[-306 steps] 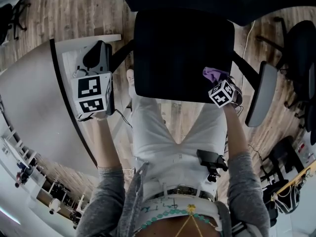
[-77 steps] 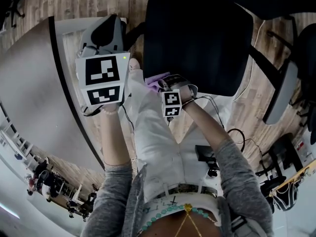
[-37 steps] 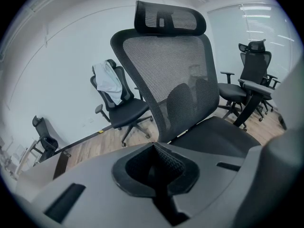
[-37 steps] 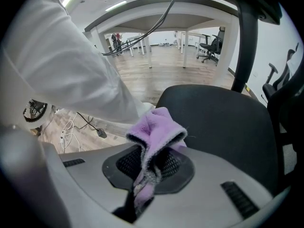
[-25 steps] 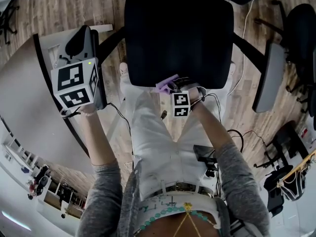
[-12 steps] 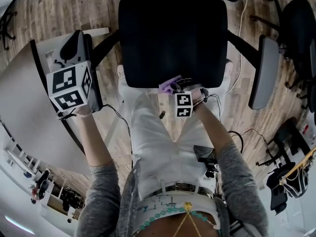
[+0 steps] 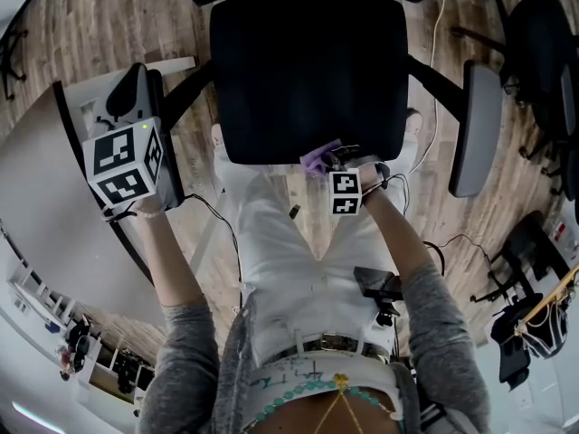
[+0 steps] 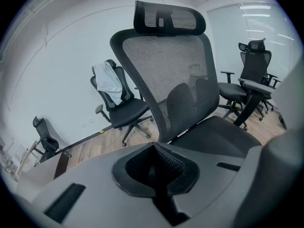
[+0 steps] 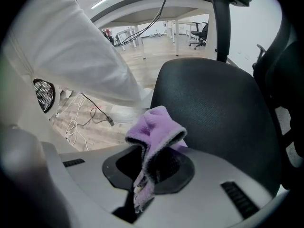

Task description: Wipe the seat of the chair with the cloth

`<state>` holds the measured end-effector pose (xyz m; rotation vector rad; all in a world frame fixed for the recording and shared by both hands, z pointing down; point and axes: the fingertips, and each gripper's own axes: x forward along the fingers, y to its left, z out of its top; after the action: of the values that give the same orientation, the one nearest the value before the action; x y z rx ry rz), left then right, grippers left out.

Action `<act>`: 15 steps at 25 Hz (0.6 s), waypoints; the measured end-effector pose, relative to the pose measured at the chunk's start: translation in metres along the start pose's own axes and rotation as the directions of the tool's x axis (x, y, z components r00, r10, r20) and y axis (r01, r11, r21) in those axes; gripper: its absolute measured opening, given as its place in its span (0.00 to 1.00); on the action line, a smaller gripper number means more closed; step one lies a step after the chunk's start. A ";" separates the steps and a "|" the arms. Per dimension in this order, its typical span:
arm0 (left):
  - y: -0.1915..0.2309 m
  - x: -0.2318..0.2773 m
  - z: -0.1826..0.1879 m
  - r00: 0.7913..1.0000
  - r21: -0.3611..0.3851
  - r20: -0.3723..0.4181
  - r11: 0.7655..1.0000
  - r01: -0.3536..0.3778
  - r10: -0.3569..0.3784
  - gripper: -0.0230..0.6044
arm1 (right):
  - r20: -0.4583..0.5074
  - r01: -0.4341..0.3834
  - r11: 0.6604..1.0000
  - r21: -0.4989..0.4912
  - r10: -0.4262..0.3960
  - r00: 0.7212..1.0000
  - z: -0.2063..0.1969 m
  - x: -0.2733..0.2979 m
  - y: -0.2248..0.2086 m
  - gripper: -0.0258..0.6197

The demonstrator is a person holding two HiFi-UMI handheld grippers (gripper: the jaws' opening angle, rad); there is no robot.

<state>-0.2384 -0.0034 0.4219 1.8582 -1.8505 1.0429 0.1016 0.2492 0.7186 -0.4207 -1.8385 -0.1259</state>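
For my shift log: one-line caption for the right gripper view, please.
Right gripper shut on a purple cloth at the front edge of the black chair seat.

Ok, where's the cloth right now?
Head view, near centre: the purple cloth is pinched in the right gripper at the front edge of the chair seat.

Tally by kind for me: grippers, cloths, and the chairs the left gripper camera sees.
Grippers: 2, left gripper, right gripper.
Cloths: 2, purple cloth in the right gripper, white cloth on a chair back.
Chairs: 4, near chair, chair under the white cloth, far-left chair, right-hand chair.
Total: 8.
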 end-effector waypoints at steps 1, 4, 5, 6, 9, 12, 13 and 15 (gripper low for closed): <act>0.000 0.000 0.000 1.000 0.000 0.000 1.000 0.001 -0.001 0.05 | -0.003 0.001 1.000 0.006 -0.001 1.000 -0.002 -0.001 0.000 0.11; 0.000 0.000 0.001 1.000 0.002 -0.001 1.000 -0.001 0.001 0.05 | -0.006 -0.001 1.000 0.015 0.001 1.000 -0.008 -0.003 0.000 0.11; 0.001 0.000 0.000 1.000 0.002 -0.001 1.000 -0.001 0.001 0.05 | -0.006 -0.003 1.000 0.017 0.004 1.000 -0.009 -0.004 0.000 0.11; 0.001 0.000 0.000 1.000 0.002 -0.001 1.000 -0.002 0.002 0.05 | -0.006 -0.005 1.000 0.021 0.005 1.000 -0.010 -0.005 0.000 0.11; 0.000 0.000 -0.001 1.000 0.001 -0.001 1.000 -0.001 0.001 0.05 | -0.004 -0.009 0.999 0.035 0.009 1.000 -0.016 -0.006 0.000 0.11; 0.000 0.000 -0.001 1.000 0.001 -0.001 1.000 -0.001 0.001 0.05 | -0.006 -0.007 0.998 0.058 0.008 1.000 -0.022 -0.008 0.000 0.11; 0.000 -0.001 -0.001 1.000 0.001 0.000 1.000 -0.002 0.002 0.05 | -0.007 -0.007 0.998 0.063 0.007 1.000 -0.025 -0.009 0.000 0.11; 0.001 -0.001 0.000 1.000 0.001 0.000 1.000 -0.003 0.003 0.05 | -0.012 -0.009 0.998 0.068 0.010 1.000 -0.029 -0.012 -0.001 0.11</act>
<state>-0.2393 -0.0028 0.4216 1.8566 -1.8535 1.0451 0.1305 0.2368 0.7164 -0.3803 -1.8231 -0.0595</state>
